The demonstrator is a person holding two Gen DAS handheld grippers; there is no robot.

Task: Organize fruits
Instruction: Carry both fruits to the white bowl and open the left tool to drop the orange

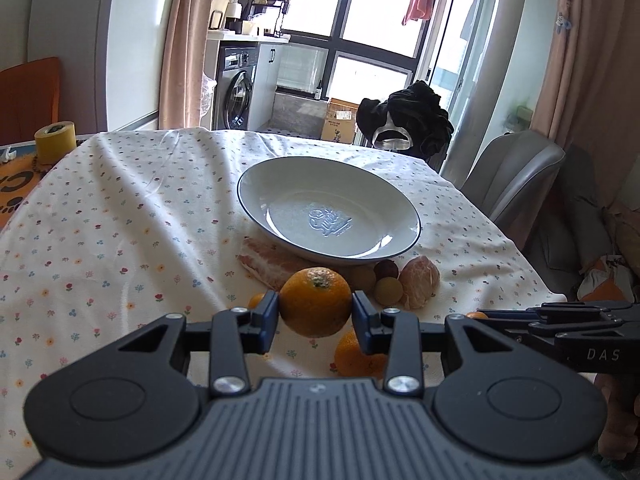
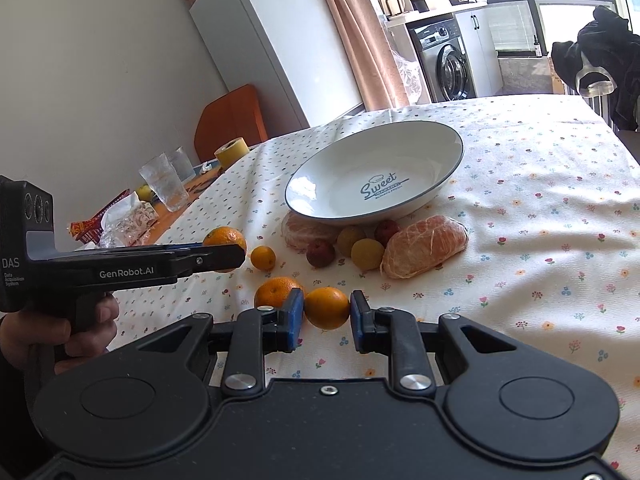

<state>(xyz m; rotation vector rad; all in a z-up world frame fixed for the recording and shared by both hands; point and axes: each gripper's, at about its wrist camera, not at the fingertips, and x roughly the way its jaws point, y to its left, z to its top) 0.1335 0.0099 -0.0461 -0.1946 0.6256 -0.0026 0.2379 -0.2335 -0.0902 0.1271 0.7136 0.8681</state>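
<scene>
My left gripper (image 1: 315, 314) is shut on a large orange (image 1: 315, 302), held just above the flowered cloth in front of the empty white plate (image 1: 280, 184). From the right wrist view that same gripper (image 2: 224, 254) comes in from the left with its orange (image 2: 224, 236). My right gripper (image 2: 326, 318) is shut on a small orange (image 2: 327, 307), low over the cloth. A third orange (image 2: 276, 290) lies beside its left finger. Two peeled citrus pieces (image 2: 426, 246) (image 2: 310, 230), small yellow and dark red fruits (image 2: 367, 254) and a tiny orange (image 2: 263, 258) sit by the plate (image 2: 440, 140).
Two glasses (image 2: 168, 184), snack wrappers (image 2: 120, 220) and a yellow tape roll (image 1: 54, 142) stand past the cloth's left edge. A grey chair (image 1: 512, 176) and a chair draped in black cloth (image 1: 416, 116) border the far right side of the table.
</scene>
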